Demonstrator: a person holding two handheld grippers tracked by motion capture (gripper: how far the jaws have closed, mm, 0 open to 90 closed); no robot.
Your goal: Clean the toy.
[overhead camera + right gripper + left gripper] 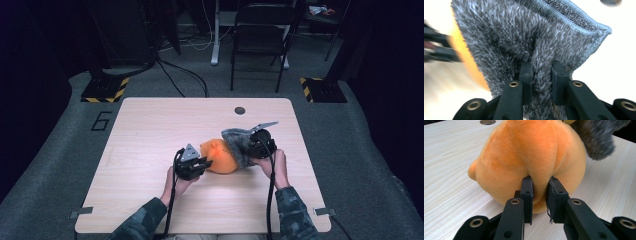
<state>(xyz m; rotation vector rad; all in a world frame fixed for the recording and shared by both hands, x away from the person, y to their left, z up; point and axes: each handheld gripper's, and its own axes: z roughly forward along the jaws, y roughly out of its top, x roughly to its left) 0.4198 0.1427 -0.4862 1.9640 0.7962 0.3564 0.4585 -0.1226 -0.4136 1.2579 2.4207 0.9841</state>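
Left gripper [539, 183] clenched on small pinch of orange plush toy [529, 152]; shallow bite, plush could slip free if pulled against
Right gripper [541, 67] clamped on fold of grey shaggy cloth [524, 37]; grip near hemmed edge, pile slippery, cloth may tear loose
Toy and cloth touching, right of worktop [150, 125] centre, toward near edge
Risk: grippers pulling opposite ways drag toy across worktop or drop cloth; cloth hides toy from right gripper view
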